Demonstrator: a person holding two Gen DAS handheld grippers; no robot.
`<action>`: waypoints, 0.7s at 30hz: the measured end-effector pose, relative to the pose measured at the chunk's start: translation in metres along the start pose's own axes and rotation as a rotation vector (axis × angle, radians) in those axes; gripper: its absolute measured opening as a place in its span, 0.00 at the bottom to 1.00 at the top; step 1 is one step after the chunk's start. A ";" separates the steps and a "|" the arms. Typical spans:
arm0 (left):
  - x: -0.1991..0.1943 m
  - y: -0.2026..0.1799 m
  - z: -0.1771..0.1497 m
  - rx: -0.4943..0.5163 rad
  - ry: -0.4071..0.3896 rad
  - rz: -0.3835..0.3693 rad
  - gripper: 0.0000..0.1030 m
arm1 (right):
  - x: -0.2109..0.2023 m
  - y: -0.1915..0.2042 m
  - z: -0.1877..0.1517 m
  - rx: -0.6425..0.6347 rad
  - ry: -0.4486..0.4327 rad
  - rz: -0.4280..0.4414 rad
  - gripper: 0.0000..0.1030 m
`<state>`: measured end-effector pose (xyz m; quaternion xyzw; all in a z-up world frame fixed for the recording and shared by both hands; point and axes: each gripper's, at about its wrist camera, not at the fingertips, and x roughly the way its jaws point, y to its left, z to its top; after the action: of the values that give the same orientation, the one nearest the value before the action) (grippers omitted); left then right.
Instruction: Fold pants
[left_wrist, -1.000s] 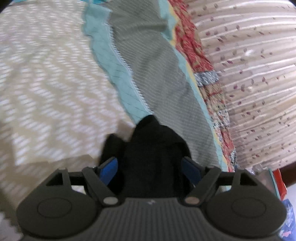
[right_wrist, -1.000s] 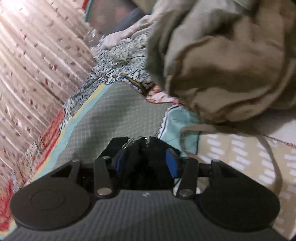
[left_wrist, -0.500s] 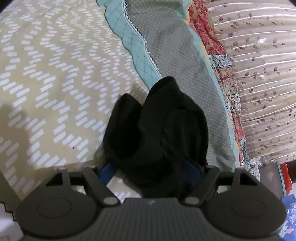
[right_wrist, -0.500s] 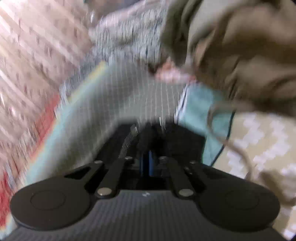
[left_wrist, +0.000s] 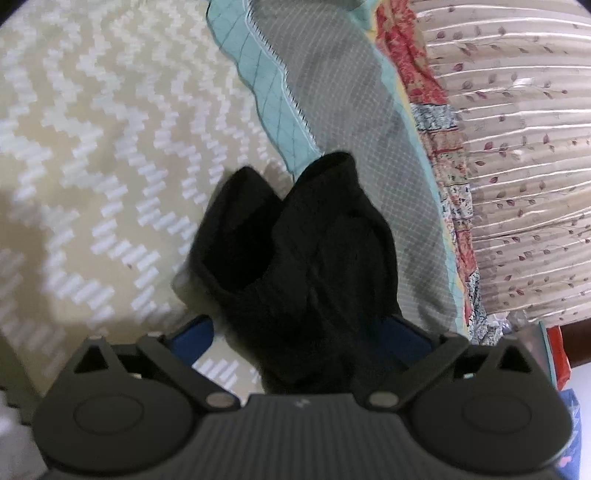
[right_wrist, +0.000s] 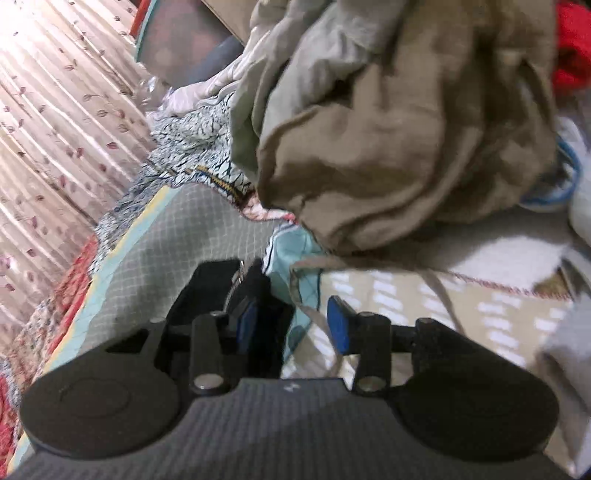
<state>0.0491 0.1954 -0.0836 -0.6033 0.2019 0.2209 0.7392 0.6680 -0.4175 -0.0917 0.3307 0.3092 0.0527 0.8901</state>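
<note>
A: Where are the black pants (left_wrist: 295, 254) seen?

B: In the left wrist view they are bunched in a dark heap on the bed, partly on the beige zigzag-patterned sheet (left_wrist: 96, 155) and partly on the grey quilt with a teal border (left_wrist: 332, 110). In the right wrist view a black part of them (right_wrist: 221, 291) is seen lying on the same grey quilt (right_wrist: 177, 236).

A: How is the left hand-held gripper (left_wrist: 303, 332) set?

B: Its jaws have just been opening and are spread wide. The heap is lodged between them, but a strip of sheet is visible between the left blue pad (left_wrist: 194, 338) and the cloth, so nothing is gripped.

A: And the right hand-held gripper (right_wrist: 291, 325)?

B: Its jaws have just been opening too and are parted about halfway. Black cloth is seen around the left blue pad (right_wrist: 245, 325); the right pad (right_wrist: 338, 325) is clear of it, over the sheet.

A: What else is shown?

B: A crumpled khaki garment (right_wrist: 399, 140) is piled beyond the right hand-held gripper, and a striped curtain with leaf print (left_wrist: 517, 155) is hung beside the bed.
</note>
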 end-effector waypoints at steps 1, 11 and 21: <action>0.007 0.000 -0.001 -0.019 0.010 -0.007 1.00 | 0.001 -0.006 0.000 0.016 0.023 0.018 0.47; 0.040 -0.008 0.006 -0.023 -0.032 0.072 0.29 | 0.026 0.000 0.003 0.108 0.099 0.123 0.51; 0.005 -0.016 0.025 -0.106 -0.108 0.013 0.22 | 0.024 0.048 0.004 -0.037 0.100 0.057 0.14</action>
<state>0.0630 0.2179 -0.0686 -0.6274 0.1536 0.2681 0.7148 0.6950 -0.3751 -0.0720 0.3200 0.3425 0.1003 0.8776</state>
